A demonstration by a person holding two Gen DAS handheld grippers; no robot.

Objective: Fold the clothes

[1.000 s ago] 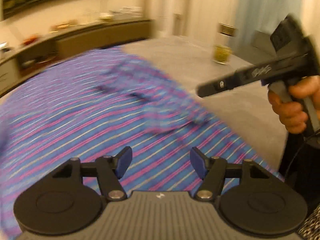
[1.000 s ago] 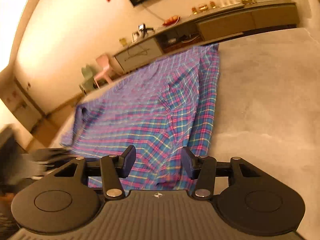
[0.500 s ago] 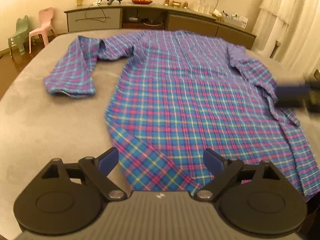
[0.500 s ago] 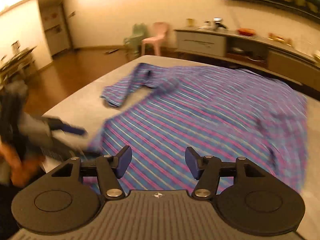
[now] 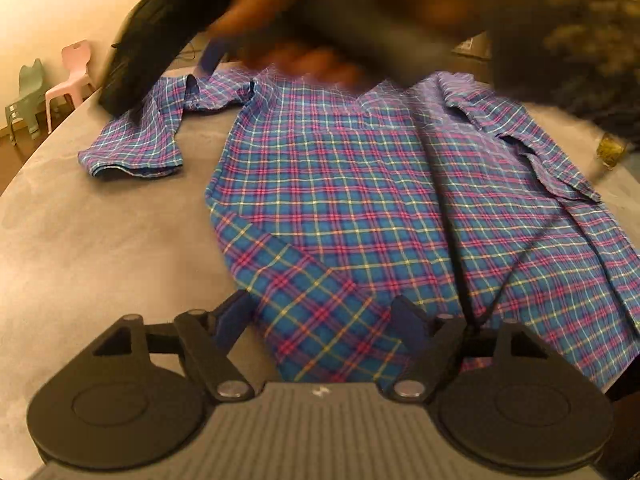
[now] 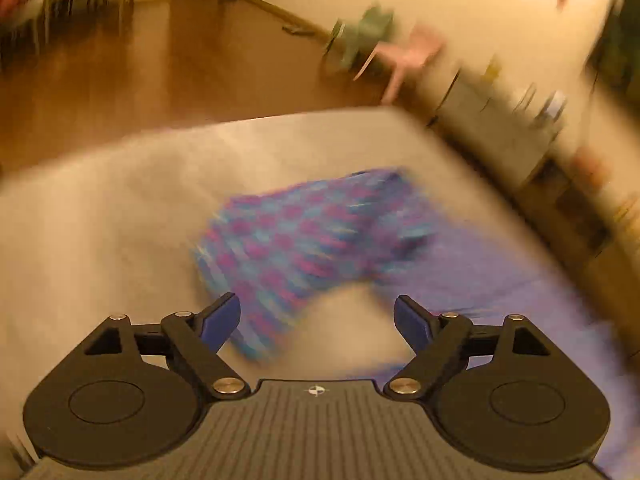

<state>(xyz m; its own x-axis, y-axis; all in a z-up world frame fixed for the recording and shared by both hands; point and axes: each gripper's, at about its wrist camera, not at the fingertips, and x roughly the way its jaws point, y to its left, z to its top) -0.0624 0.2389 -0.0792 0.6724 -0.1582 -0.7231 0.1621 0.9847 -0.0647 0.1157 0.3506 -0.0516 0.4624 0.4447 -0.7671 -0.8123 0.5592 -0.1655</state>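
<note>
From my left camera, the blue, pink and yellow plaid long-sleeved shirt (image 5: 360,208) lies spread nearly flat on the grey stone-look table (image 5: 100,248). Its body is opened out, one sleeve (image 5: 136,140) stretches toward the far left with its cuff doubled back, and the other sleeve (image 5: 532,148) lies across the right side of the body. A corner of the hem near me is turned over on itself. I judge the folding far from complete: no compact stack shows, only these small turns, which would fit either a start on the sleeves or loose cloth from laying it out.

My left claw (image 5: 320,324) hangs over the turned hem corner with its jaws wide apart, holding nothing. My right claw (image 6: 316,320) is likewise spread and empty, above the left sleeve (image 6: 304,236), though that view is badly smeared. In the left view the right device crosses the top of the picture as a dark blur.

For room: bare table lies to the left of the shirt, and its rounded edge is close beyond the cuff. The shirt's right side runs toward the table's near right edge. A thin black cable (image 5: 516,264) trails over the cloth there and could snag.
</note>
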